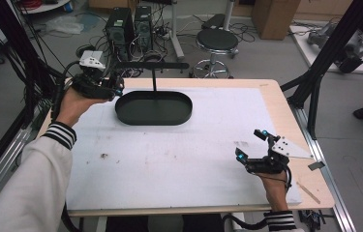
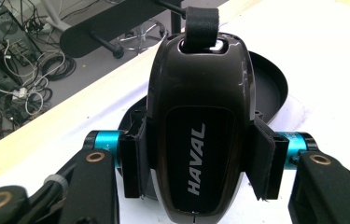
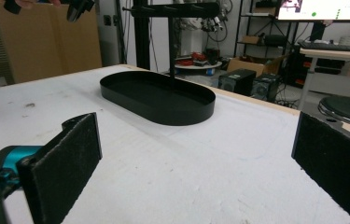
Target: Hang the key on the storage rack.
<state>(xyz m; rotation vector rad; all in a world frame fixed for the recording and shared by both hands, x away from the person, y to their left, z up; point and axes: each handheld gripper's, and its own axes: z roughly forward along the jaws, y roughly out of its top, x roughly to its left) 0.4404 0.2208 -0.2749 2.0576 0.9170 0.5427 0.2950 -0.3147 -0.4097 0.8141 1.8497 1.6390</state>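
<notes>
- Left hand-held gripper (image 2: pixel 196 158): jaws clamped on a glossy dark-brown key fob (image 2: pixel 196 116) (lettering "HAVAL", black strap loop at its far end). Seen from the high view, the fob is held in the air at the bench's far-left corner, just beside the left end of the tray.
- Black oval tray (image 1: pixel 153 116): rests on the white mat (image 1: pixel 169 159) of the bench; a black T-shaped stand (image 1: pixel 154 67) rises from it.
- Right hand-held gripper (image 1: pixel 252 145): jaws wide apart, nothing between them, low over the mat near the front right.
</notes>
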